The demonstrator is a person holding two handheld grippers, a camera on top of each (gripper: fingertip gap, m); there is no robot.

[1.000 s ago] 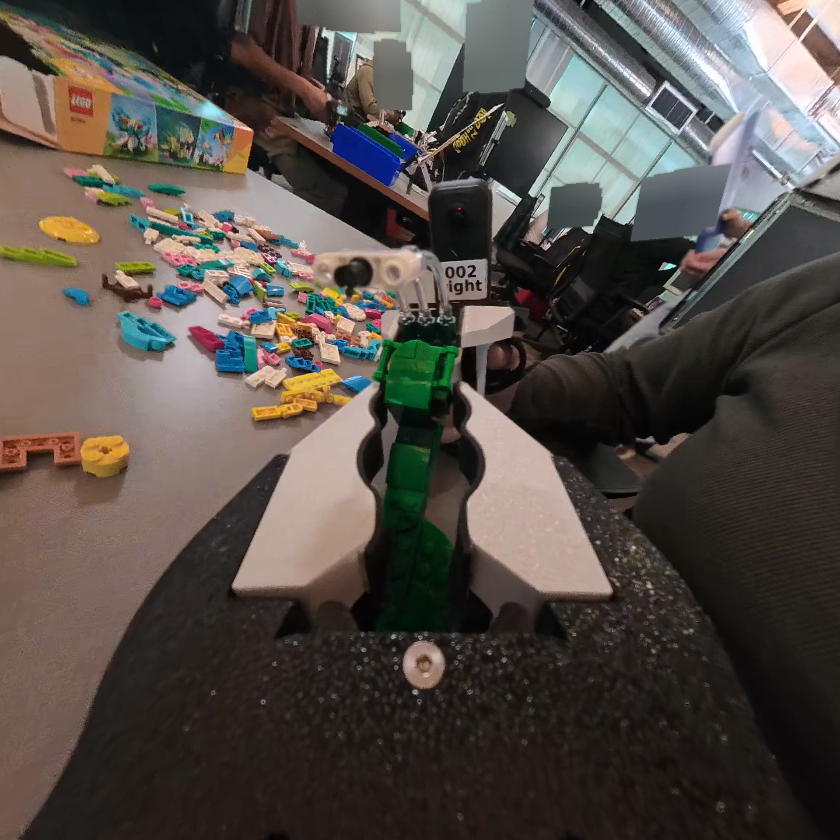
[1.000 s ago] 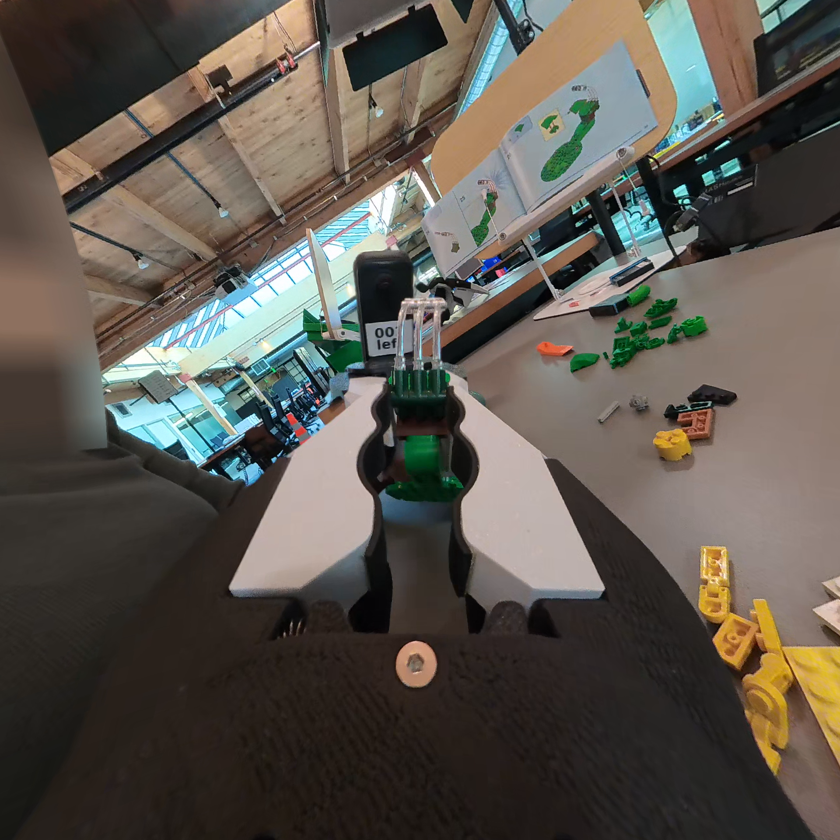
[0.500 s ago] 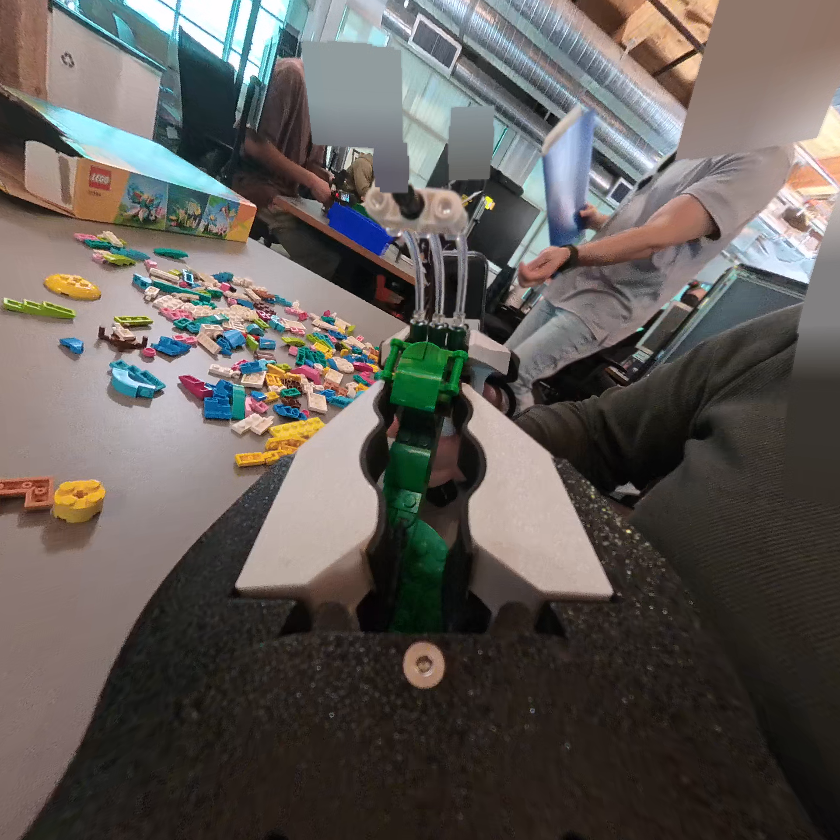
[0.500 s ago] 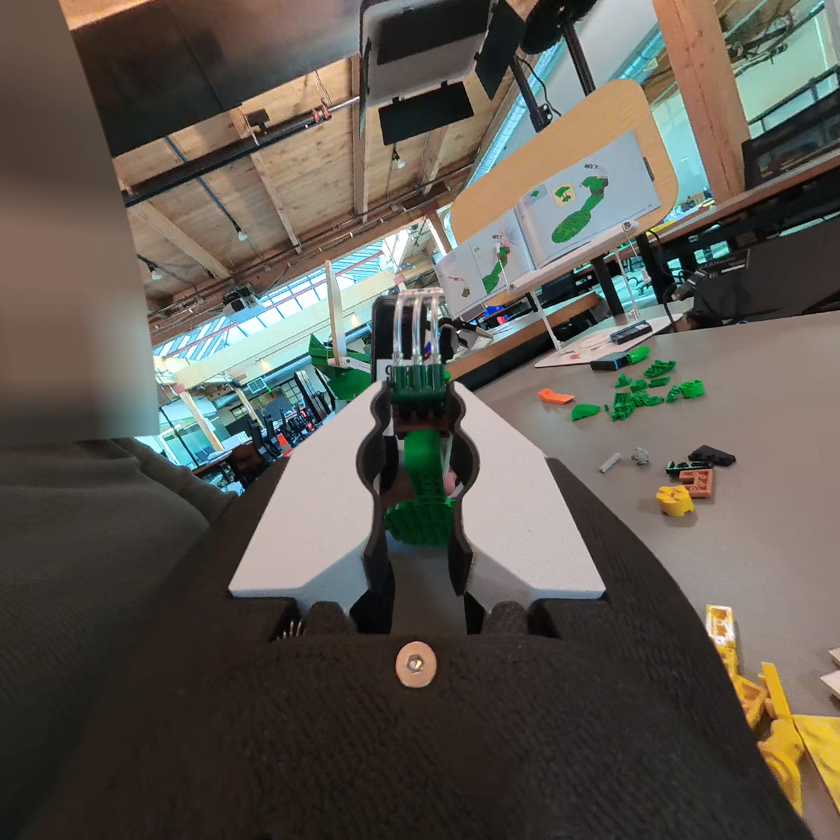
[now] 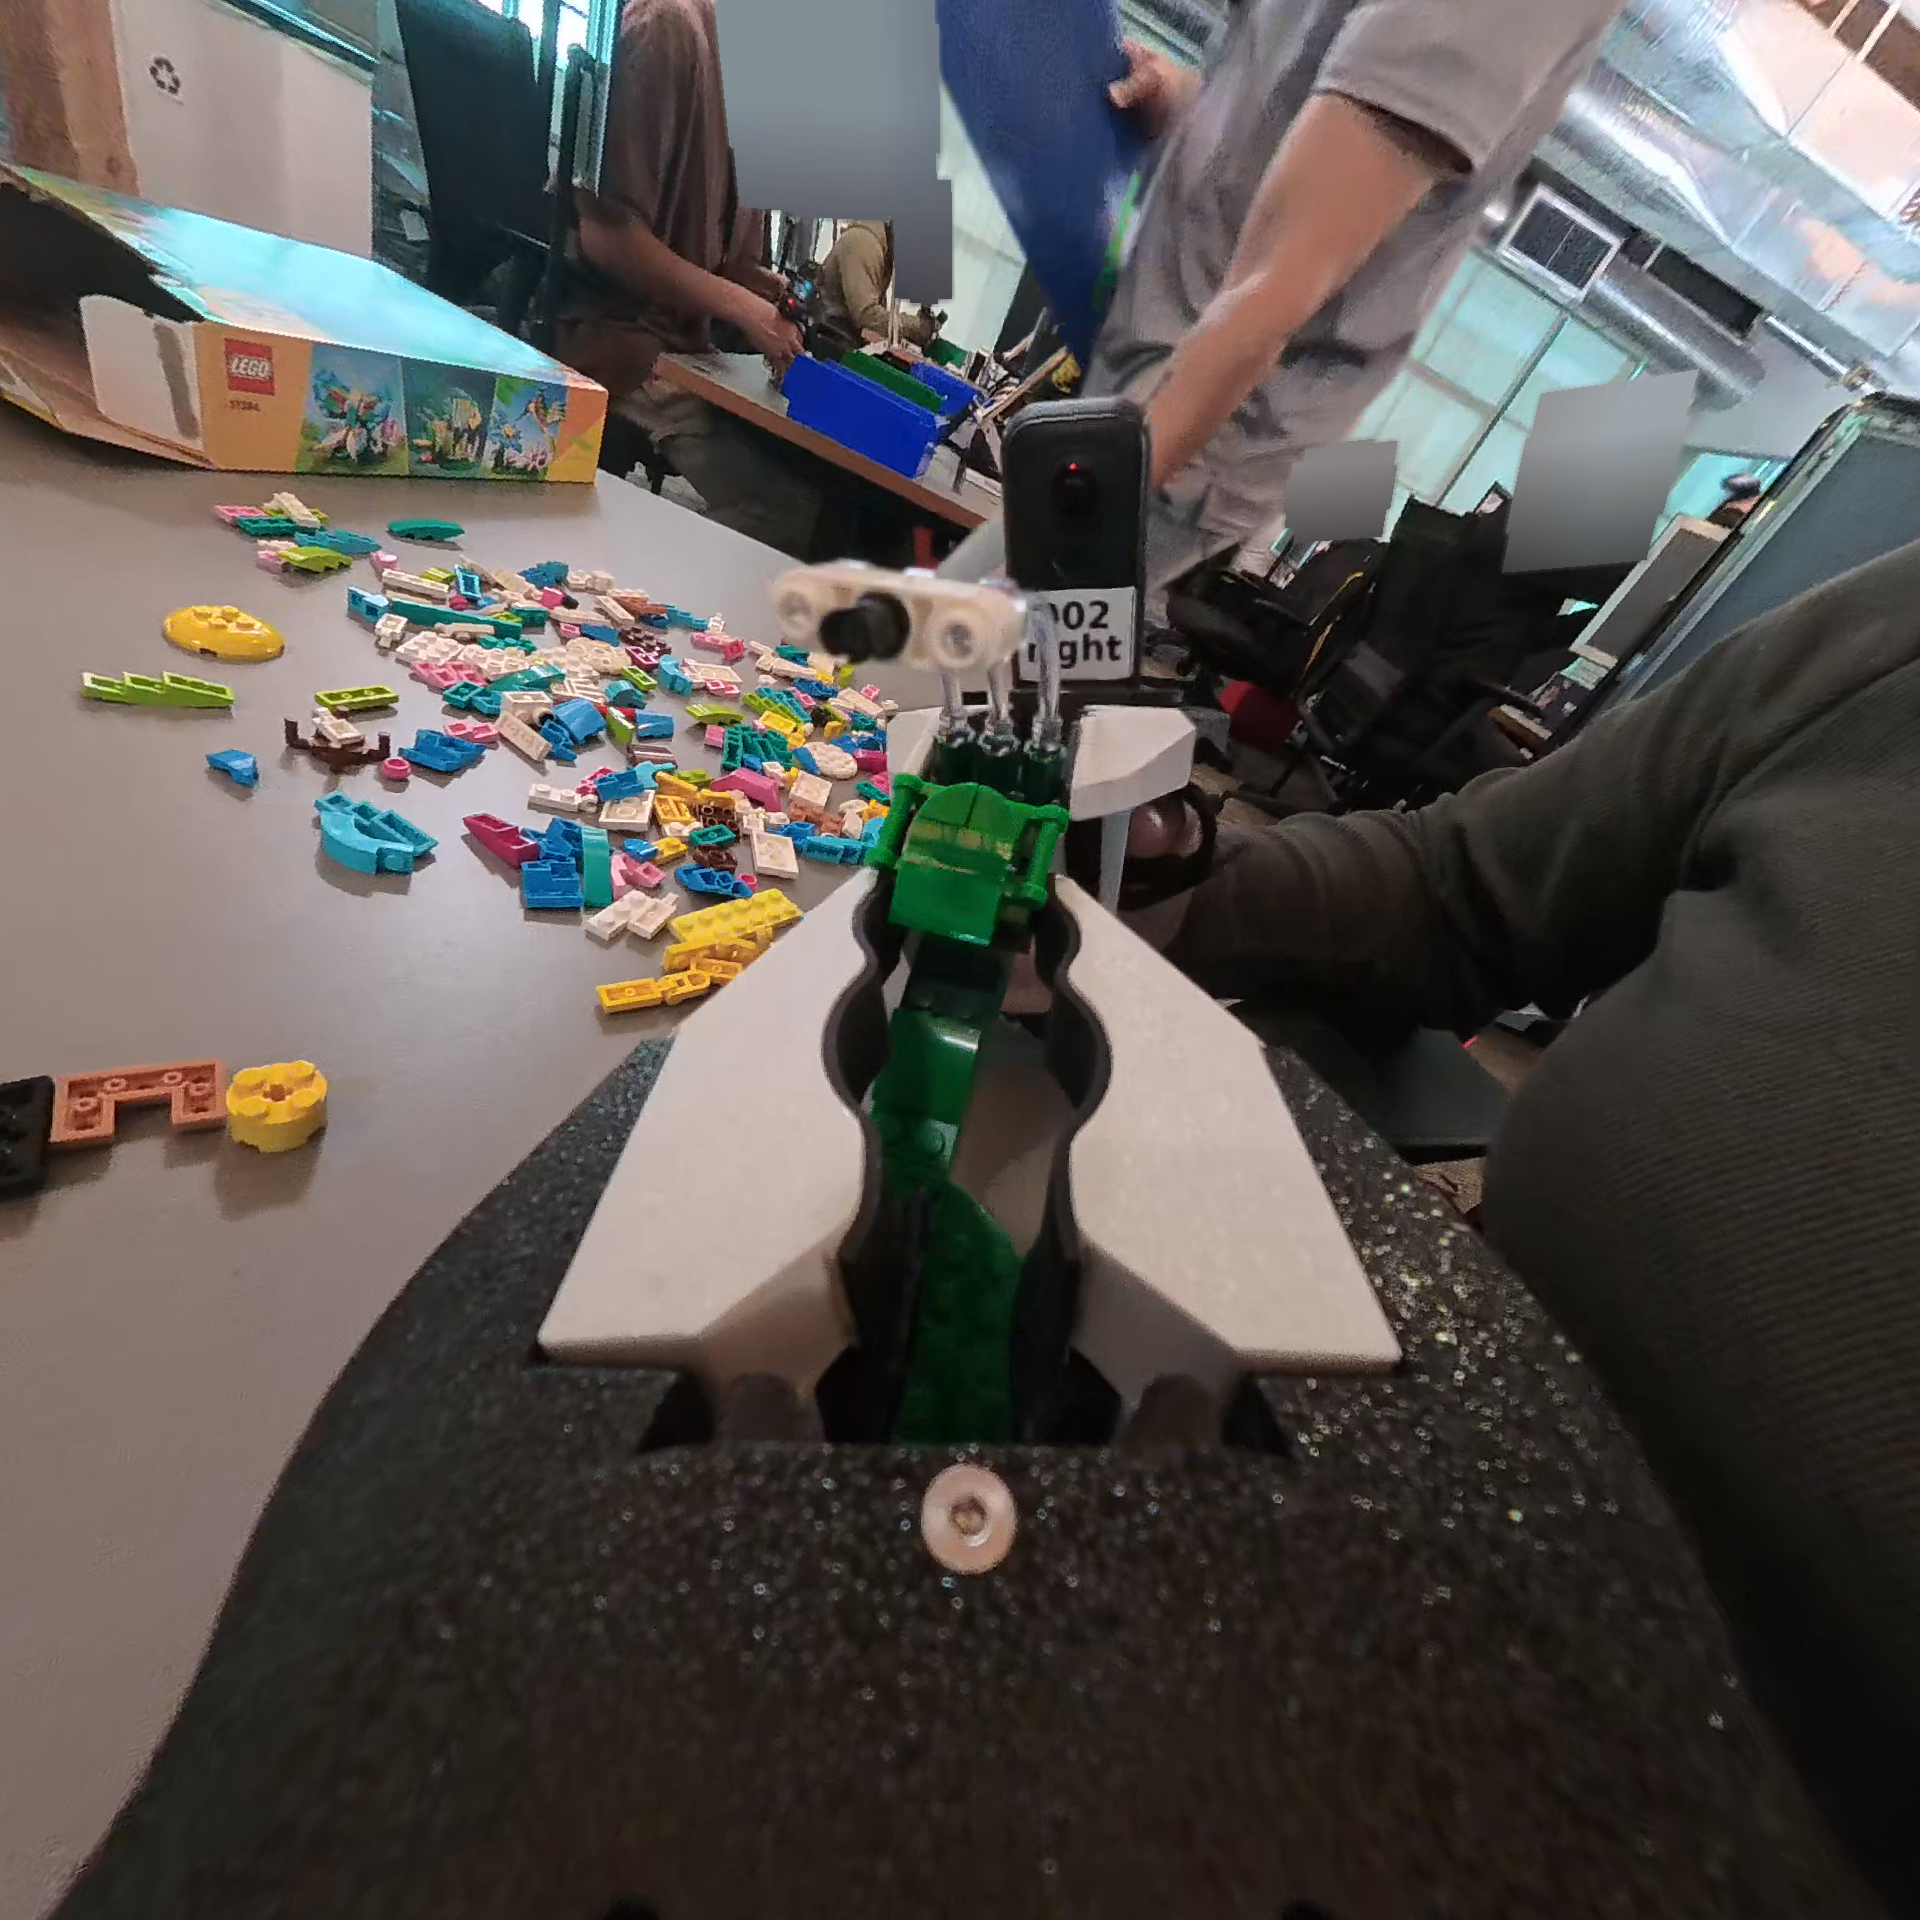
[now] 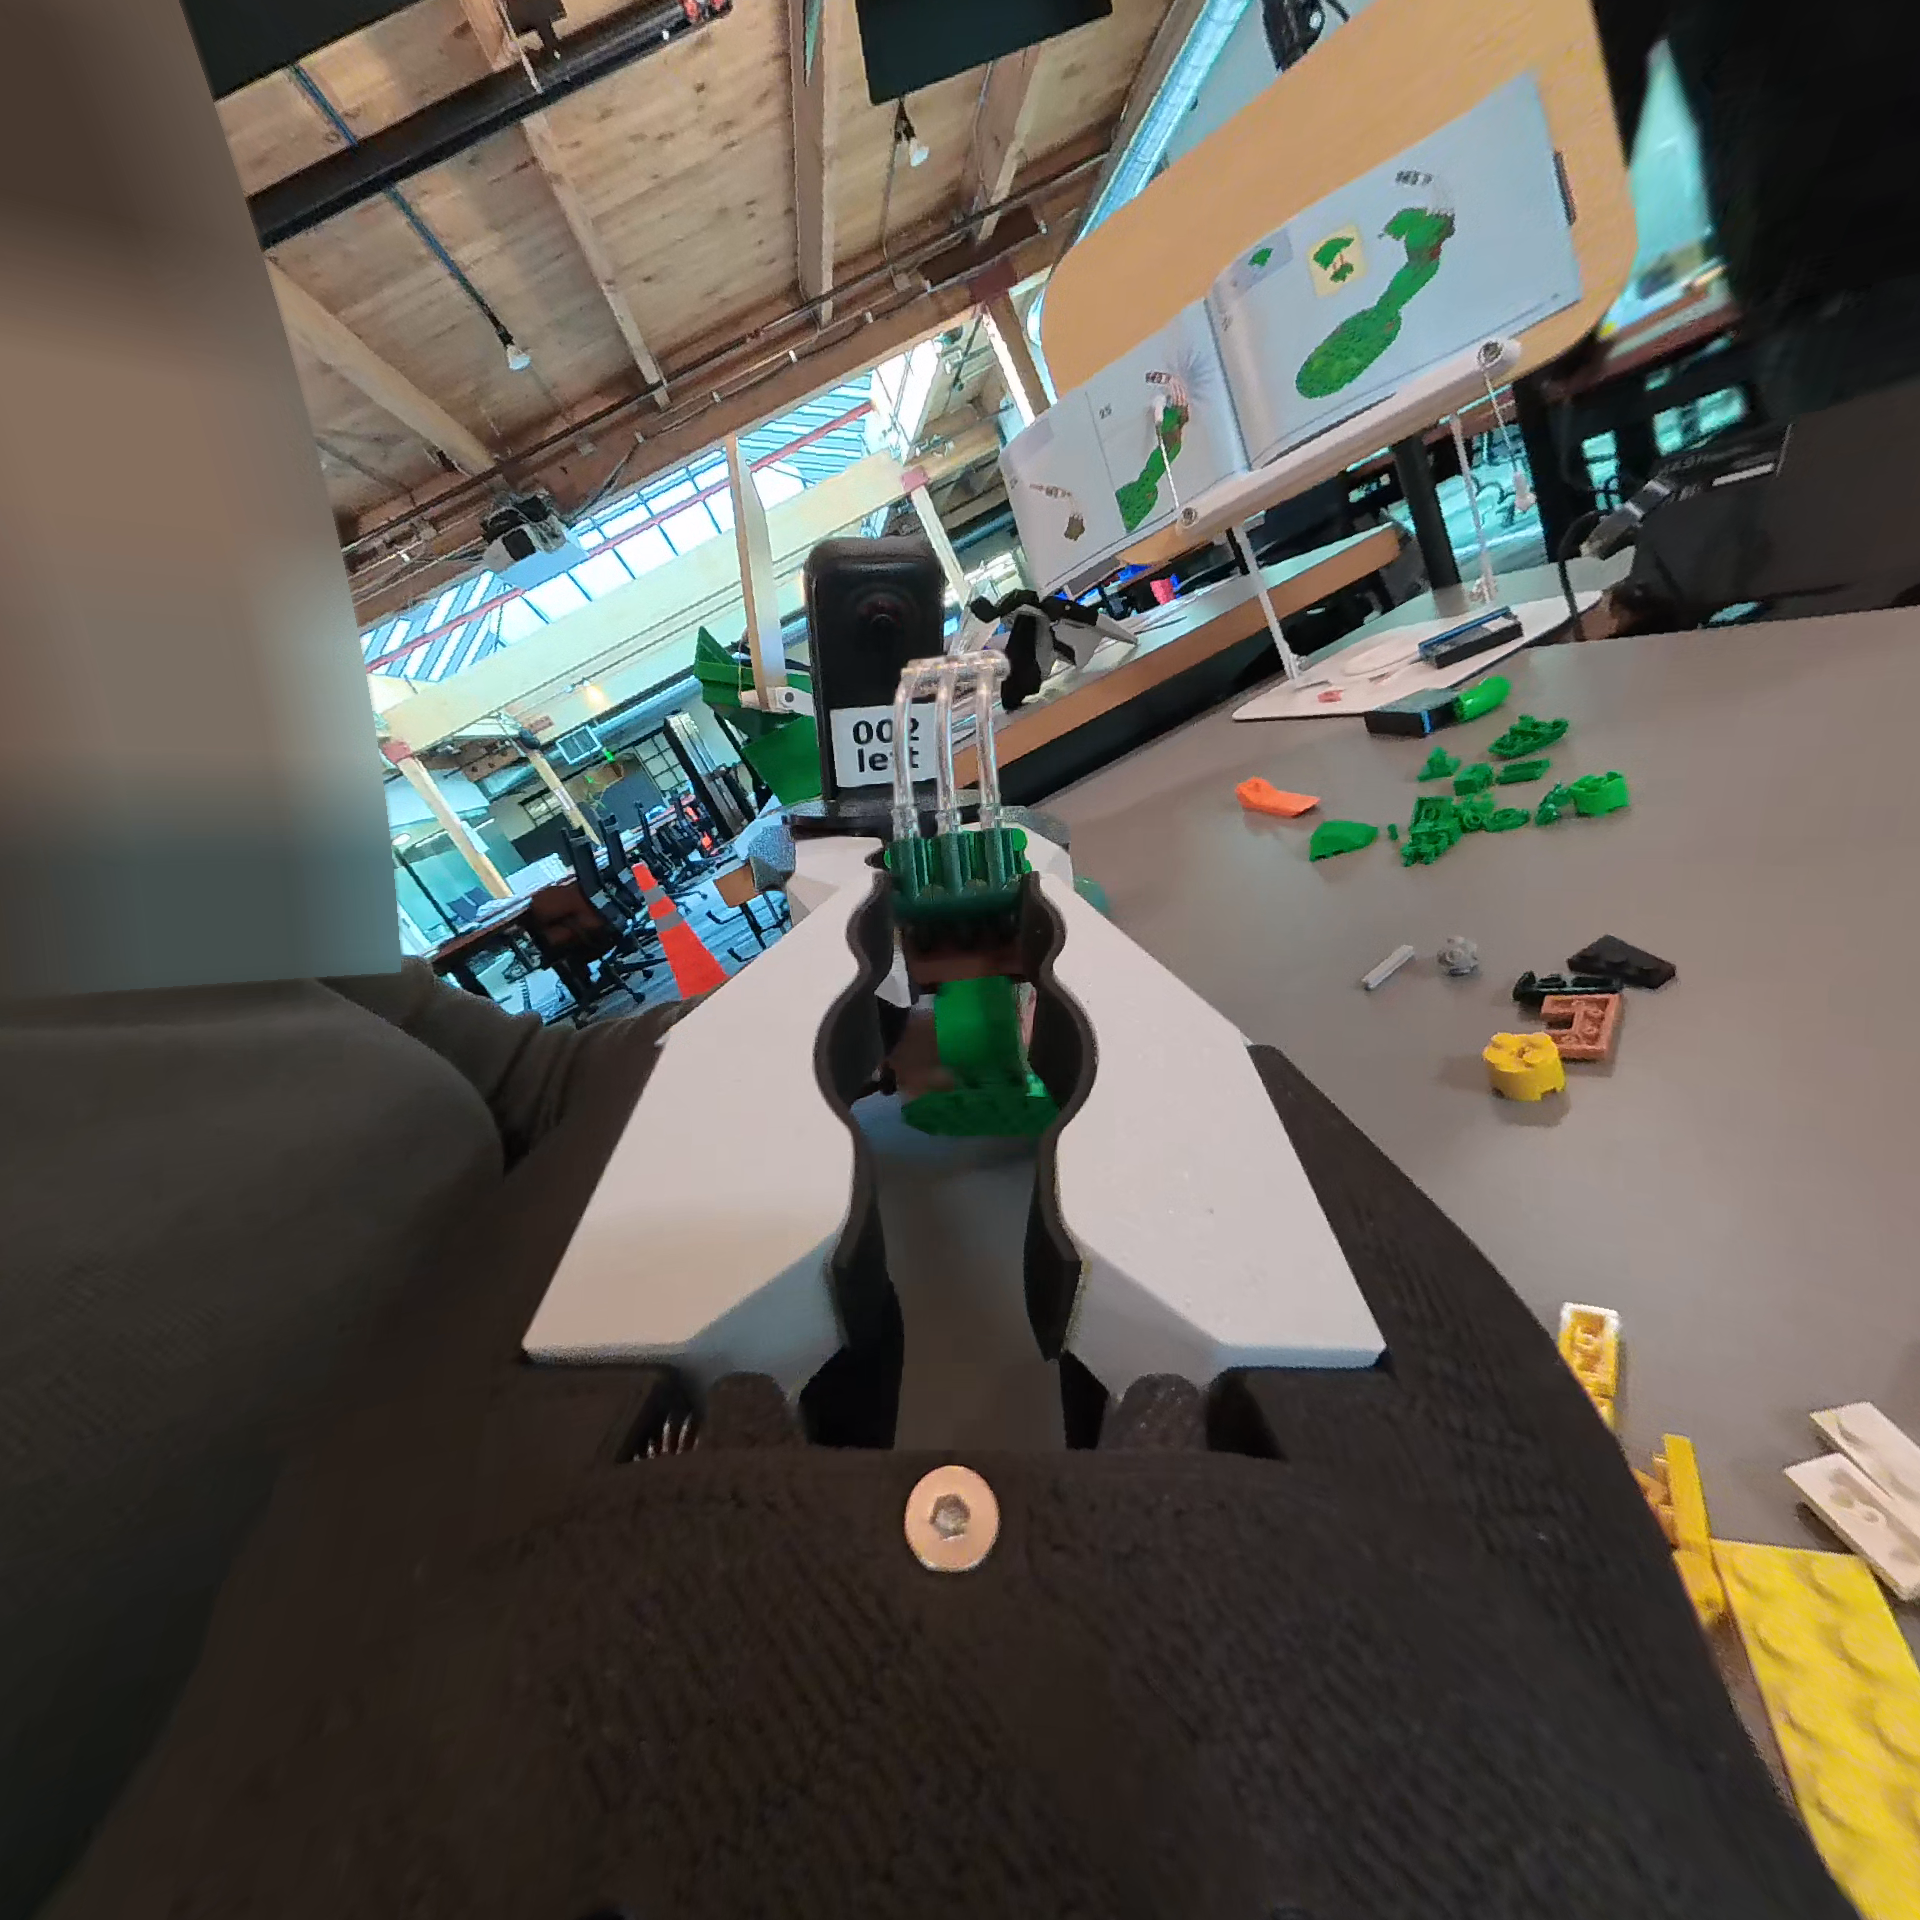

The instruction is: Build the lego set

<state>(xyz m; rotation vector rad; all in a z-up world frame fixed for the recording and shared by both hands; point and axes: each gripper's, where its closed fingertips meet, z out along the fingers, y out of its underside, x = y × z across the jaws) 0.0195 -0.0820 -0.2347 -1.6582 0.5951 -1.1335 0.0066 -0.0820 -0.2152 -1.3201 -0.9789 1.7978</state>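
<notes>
Grey table (image 5: 208,1039): bare near-left, loose bricks (image 5: 623,748) far, edge right. Left gripper (image 5: 961,914) clamped on green stem assembly (image 5: 956,1091), held above table edge. Right gripper (image 6: 961,914) clamped on its far end. White connector (image 5: 899,623) lower than before.

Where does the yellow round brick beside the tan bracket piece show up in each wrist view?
Left wrist view: the yellow round brick lies at the far left edge, just right of the tan bracket piece.
Right wrist view: the same brick lies at mid right, just left of the bracket.
Shared landmark: the green lego assembly held between both grippers.
</notes>
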